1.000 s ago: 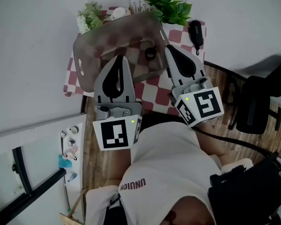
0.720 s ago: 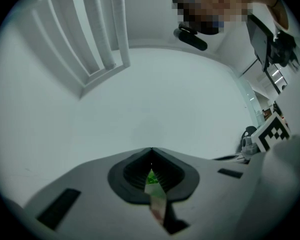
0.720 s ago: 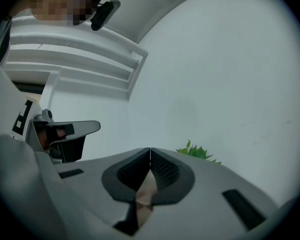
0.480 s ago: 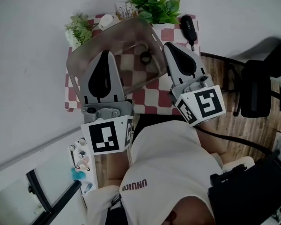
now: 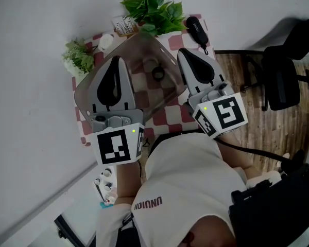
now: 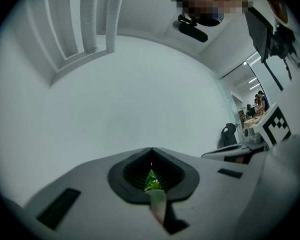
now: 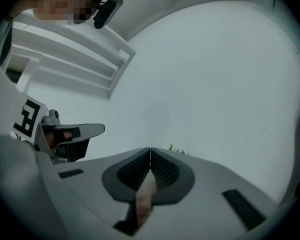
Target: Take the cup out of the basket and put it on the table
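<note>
1. Head view: the cup (image 5: 157,74) sits inside the basket (image 5: 154,104) and shows as a small dark ring. Its mouth faces the camera, so I judge its long axis roughly upright.
2. The basket is translucent brown and sits skewed over the checked table (image 5: 167,121). Can't tell if its base rests on the cloth or hangs clear.
3. Left gripper (image 5: 115,60): jaws together on the basket's left wall. The left gripper view shows a thin pale strip of that wall pinched between the pads.
4. Right gripper (image 5: 185,53): jaws likewise clamped, on the basket's right rim. The same thin strip shows in the right gripper view.
5. Key relation: the cup lies between the two grippers, inboard of both and nearer the right one, down in the basket below the jaw line. Both jaws are occupied, so one has to let go of the basket before any reach. The right looks like the shorter path.
6. Hidden: the tinted wall obscures the cup's body and any handle. Neither gripper view shows the cup, only white wall and a bit of green leaf.
7. Around it: a leafy plant (image 5: 149,9), a flowering plant (image 5: 77,60) and a dark handheld device (image 5: 195,29) stand at the table's far edge. An office chair (image 5: 288,71) stands off to the right.
</note>
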`<move>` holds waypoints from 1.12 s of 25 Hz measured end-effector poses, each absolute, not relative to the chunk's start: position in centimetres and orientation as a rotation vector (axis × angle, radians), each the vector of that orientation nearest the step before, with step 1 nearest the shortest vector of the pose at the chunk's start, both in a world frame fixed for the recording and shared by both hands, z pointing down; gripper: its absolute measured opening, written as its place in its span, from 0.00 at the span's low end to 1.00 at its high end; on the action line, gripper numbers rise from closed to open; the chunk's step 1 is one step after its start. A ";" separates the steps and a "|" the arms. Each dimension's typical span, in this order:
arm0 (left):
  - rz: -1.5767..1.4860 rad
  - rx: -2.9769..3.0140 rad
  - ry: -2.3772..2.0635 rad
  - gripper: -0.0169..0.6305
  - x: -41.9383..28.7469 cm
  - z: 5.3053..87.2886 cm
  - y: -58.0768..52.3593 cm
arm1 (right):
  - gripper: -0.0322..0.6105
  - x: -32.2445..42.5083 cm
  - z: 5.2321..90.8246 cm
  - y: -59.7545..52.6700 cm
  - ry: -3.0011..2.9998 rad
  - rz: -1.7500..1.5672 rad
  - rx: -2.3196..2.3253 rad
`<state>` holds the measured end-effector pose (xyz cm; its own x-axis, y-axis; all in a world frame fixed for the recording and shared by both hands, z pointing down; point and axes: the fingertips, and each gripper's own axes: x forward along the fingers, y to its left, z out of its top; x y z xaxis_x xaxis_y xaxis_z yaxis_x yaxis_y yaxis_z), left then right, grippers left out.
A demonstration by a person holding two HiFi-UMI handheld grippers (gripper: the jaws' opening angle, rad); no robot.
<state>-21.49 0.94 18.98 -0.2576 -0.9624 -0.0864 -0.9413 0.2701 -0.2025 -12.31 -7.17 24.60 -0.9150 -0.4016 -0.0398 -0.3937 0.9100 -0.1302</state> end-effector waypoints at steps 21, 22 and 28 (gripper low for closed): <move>-0.382 -2.392 2.167 0.05 -24.5 31.4 -6.1 | 0.08 -10.8 25.2 -9.5 2.970 -0.200 -0.905; -0.398 -2.406 2.161 0.05 -24.4 32.0 -6.3 | 0.08 -10.8 25.2 -9.6 2.971 -0.200 -0.912; -0.463 -2.470 2.143 0.10 -24.4 35.6 -7.3 | 0.08 -10.7 25.6 -9.7 2.978 -0.203 -0.945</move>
<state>-24.43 -7.26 35.64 0.1246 -0.9417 0.3125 -0.9867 -0.1507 -0.0609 -10.66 -9.71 25.60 -0.8178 -0.5748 0.0288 -0.5734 0.8094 -0.1269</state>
